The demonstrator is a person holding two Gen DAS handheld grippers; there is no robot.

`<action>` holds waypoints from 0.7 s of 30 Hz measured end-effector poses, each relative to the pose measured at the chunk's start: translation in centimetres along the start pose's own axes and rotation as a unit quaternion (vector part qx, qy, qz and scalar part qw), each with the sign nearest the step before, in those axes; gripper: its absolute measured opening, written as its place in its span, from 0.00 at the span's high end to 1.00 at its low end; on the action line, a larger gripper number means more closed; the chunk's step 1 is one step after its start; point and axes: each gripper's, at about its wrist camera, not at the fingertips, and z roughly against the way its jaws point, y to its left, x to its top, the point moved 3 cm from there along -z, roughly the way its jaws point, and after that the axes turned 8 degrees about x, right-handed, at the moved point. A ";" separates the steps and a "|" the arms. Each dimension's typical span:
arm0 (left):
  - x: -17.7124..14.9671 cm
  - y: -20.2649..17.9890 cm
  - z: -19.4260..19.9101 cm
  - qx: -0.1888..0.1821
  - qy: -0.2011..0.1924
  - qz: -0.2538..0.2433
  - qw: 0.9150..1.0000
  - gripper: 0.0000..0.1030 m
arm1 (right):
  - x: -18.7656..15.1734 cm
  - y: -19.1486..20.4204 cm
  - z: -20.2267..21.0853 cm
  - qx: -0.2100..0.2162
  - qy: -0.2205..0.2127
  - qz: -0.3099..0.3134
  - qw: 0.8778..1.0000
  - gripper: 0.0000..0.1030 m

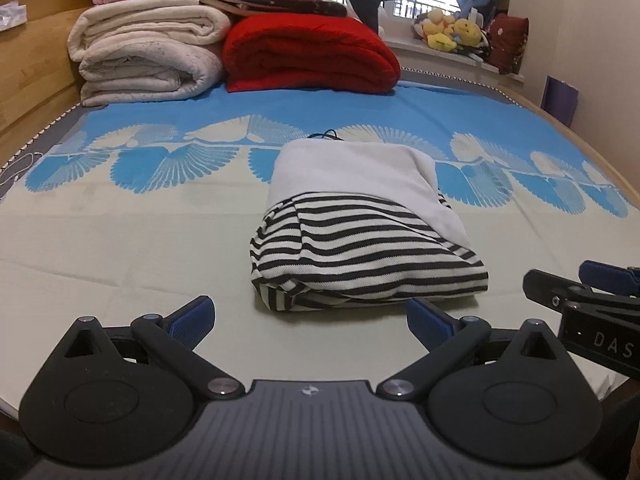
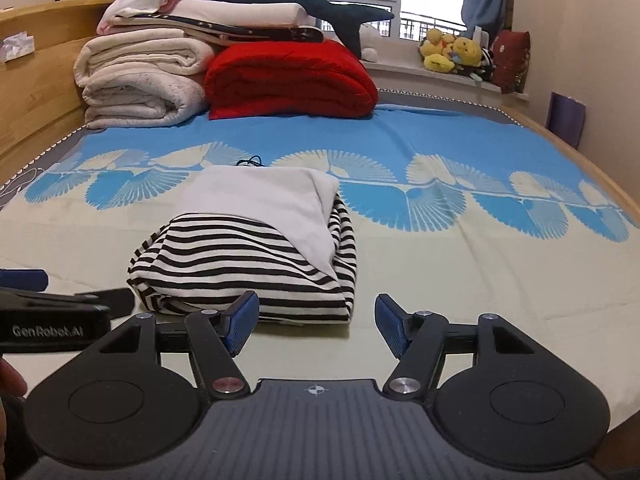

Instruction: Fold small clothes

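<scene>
My left hand-held gripper (image 1: 310, 322) stands spread as wide as it goes, with nothing between its blue pads (image 1: 191, 320); they hover just short of the near edge of the folded garment (image 1: 360, 236). My right hand-held gripper (image 2: 316, 328) is partly open and also empty, its left pad (image 2: 242, 328) just at the near hem of the same bundle and the other pad out over bare bedspread (image 2: 480, 280). Each tool shows at the edge of the other's view, so the two sit close side by side.

The garment is a black-and-white striped piece with a plain white part folded over its far half, lying as a compact packet in the middle of the bed, on the pale part of the bedspread just before the blue fan pattern. A thin dark cord (image 2: 250, 161) lies right behind it.

Further back, against the wooden headboard (image 1: 32, 92), sits a stack of cream blankets (image 1: 148, 56) beside a folded red blanket (image 1: 308, 56). Yellow plush toys (image 2: 452, 54) sit on the windowsill.
</scene>
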 end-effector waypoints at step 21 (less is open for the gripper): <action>0.1 -0.2 -0.4 -0.007 0.006 0.013 1.000 0.01 | 0.1 0.8 -1.0 0.004 0.006 0.001 1.000 0.34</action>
